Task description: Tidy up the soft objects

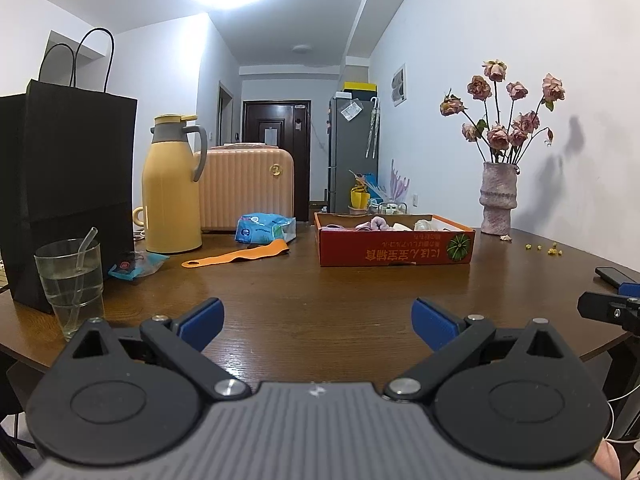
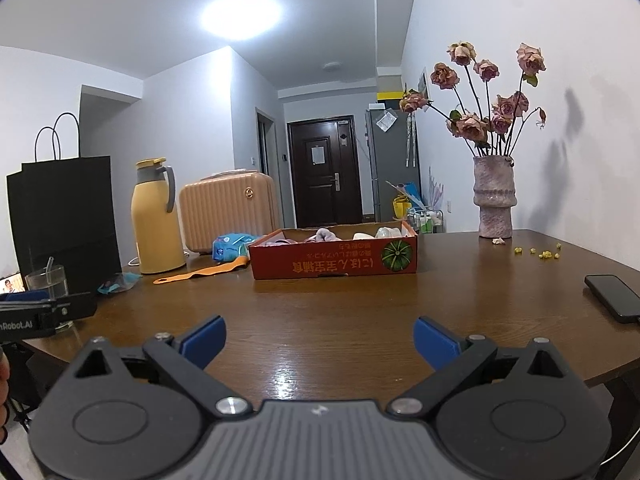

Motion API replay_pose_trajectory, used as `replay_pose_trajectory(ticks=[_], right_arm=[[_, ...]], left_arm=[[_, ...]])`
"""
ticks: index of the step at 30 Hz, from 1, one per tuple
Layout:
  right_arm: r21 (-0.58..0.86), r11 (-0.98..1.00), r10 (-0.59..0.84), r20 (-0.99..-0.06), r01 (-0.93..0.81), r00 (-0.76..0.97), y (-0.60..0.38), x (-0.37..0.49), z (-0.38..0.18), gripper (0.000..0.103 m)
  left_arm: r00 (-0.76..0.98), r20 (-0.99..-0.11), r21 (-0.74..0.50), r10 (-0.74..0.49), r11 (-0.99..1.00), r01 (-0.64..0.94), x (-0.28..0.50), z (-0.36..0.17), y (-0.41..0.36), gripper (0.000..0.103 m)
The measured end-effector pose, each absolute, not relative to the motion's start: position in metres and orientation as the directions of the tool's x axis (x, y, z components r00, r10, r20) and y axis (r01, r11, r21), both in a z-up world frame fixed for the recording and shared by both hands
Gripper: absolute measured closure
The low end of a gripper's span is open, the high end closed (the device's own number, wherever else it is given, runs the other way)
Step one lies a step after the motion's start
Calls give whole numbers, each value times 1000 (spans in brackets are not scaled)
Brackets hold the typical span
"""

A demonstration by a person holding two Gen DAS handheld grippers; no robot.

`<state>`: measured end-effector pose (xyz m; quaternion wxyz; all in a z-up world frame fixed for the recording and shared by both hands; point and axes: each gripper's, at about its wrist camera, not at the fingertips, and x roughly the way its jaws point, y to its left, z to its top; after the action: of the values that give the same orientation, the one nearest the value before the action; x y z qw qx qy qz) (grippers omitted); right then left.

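A shallow red cardboard box (image 1: 394,248) (image 2: 334,262) sits mid-table and holds several soft items, among them a pink fluffy piece (image 1: 380,223) (image 2: 326,235) and pale ones (image 2: 386,233). An orange strap (image 1: 236,257) (image 2: 200,273) lies flat on the table left of the box. A blue soft packet (image 1: 264,230) (image 2: 231,247) lies behind the strap. My left gripper (image 1: 318,324) is open and empty, low over the near table edge. My right gripper (image 2: 320,342) is open and empty too, well short of the box.
A wooden table (image 1: 320,292) carries a black paper bag (image 1: 68,184), a glass of water with a straw (image 1: 70,284), a yellow thermos (image 1: 172,192), a peach suitcase (image 1: 248,188), a vase of dried roses (image 2: 494,204), a phone (image 2: 614,298) and a small blue wrapper (image 1: 134,266).
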<state>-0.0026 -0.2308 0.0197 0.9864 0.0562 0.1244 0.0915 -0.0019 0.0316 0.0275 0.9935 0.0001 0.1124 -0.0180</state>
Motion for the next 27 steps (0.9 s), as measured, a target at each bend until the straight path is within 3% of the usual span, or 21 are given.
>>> replay_pose_trajectory(ticks=[27], right_arm=[[139,977,190,-229,-161,955,-232,-3,19,2]], left_arm=[[974,-223,2,-42,999,44,-3,27,30,1]])
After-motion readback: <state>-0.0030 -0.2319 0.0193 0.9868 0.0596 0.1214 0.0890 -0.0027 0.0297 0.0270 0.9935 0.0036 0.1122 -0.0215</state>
